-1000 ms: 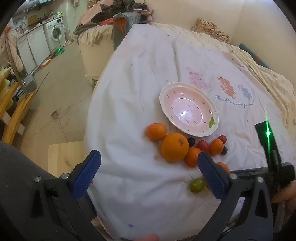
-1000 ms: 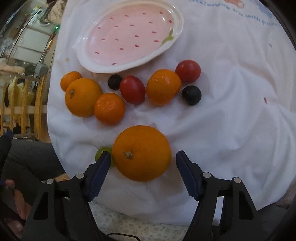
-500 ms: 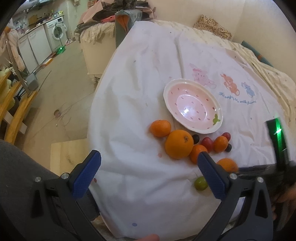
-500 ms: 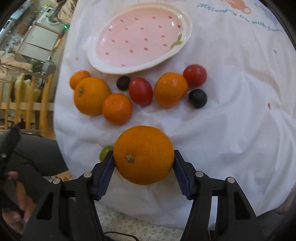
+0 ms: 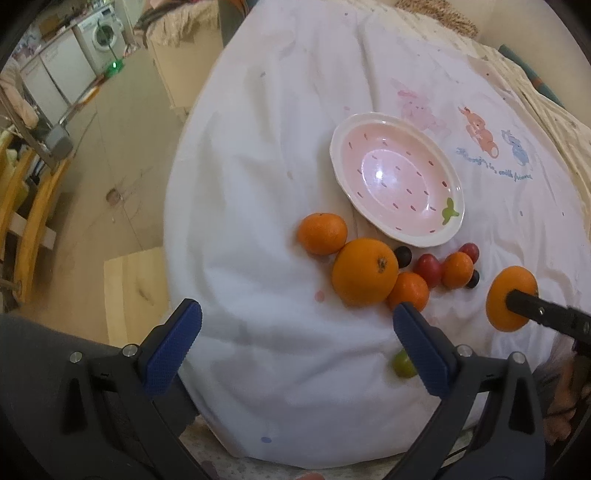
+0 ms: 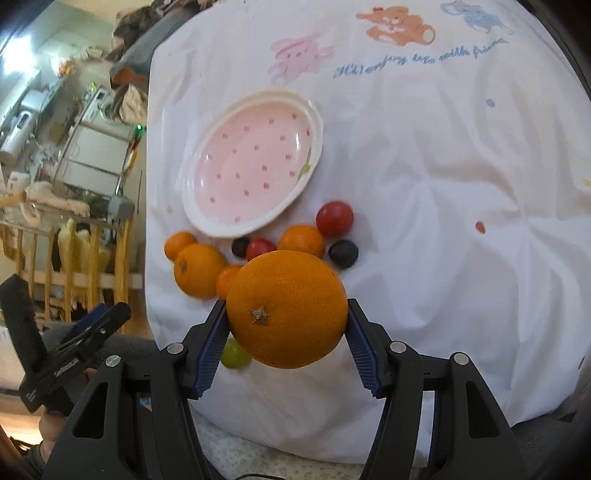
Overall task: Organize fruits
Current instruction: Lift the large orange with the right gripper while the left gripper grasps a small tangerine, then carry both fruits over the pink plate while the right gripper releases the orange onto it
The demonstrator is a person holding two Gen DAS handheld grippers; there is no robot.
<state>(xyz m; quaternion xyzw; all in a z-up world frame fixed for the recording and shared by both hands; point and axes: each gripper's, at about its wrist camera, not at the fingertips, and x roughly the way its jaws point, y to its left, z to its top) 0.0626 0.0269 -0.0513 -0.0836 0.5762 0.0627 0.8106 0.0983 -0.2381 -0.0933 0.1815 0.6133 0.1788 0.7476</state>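
White cloth [image 6: 424, 229], printed with cartoon animals and draped over a rounded table, carried the whole arrangement; a kitchen with a washing machine [image 5: 105, 31] lay beyond. Your right gripper [image 6: 287, 325] pinched a large orange [image 6: 287, 308] between its blue pads, stem end toward the camera, and in the left wrist view the fruit appeared clear of the cloth. Your left gripper [image 5: 295, 343] stood spread wide with nothing between its pads, above bare cloth near the table edge. An empty pink strawberry-pattern plate [image 6: 255, 162] sat beyond a loose cluster: a second large orange [image 5: 365, 271], three mandarins, two red cherry tomatoes, two dark grapes. One green grape [image 5: 403, 363] lay apart, near the table edge just below the held fruit.

Judged risks from this point:
- The pads met a round, smooth peel on narrow contact, so a quick swing toward the plate could have rolled the orange out of your grip.
- A low carry would probably have knocked the cluster and sent small fruit rolling across the creased cloth.
- A drop at this spot could have nudged the green grape off the edge.
- A hard release might have shifted the plate on the loose cloth.
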